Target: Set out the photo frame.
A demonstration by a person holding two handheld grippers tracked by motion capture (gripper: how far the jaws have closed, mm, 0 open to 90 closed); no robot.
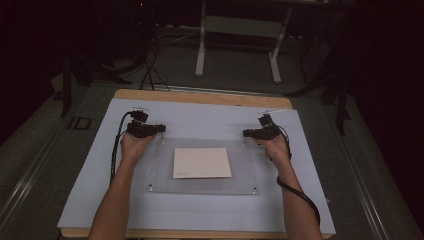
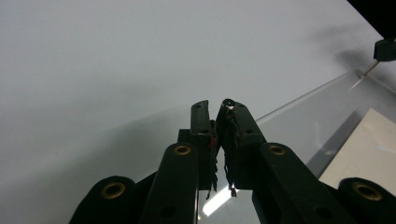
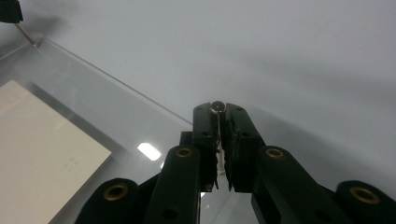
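Thing in hand: a clear acrylic sheet point(image 1: 200, 172) lying flat on the pale mat point(image 1: 210, 117) that covers the counter point(image 1: 200, 96), with a cream card point(image 1: 202, 162) under or on its middle. Which of the two, I cannot tell.

Standoff pins: the sheet has a small metal pin at each corner. You have the two far ones; the two near ones, left point(image 1: 150, 188) and right point(image 1: 254, 190), stand free.

Left gripper point(image 1: 161, 128): at the sheet's far left corner, fingers point(image 2: 201, 122) clenched on the head of that corner's pin point(image 2: 228, 103).

Right gripper point(image 1: 246, 133): at the sheet's far right corner, fingers point(image 3: 205, 126) clenched on the round-headed pin point(image 3: 216, 107) there.

How it will likely handle: stiff and fairly light, but smooth and slick. It will not bend to help you, and the glossy face scratches easily.

Where to hold: the pins are thin and round, so your grip is small and may twist or slip. Keep each pin deep between the pads, not at the tips.

Lifting: raise both far corners evenly. A lopsided lift would probably rack the sheet against the near pins.

Card: light and loose by the look of it, so it may slide once the sheet tilts.
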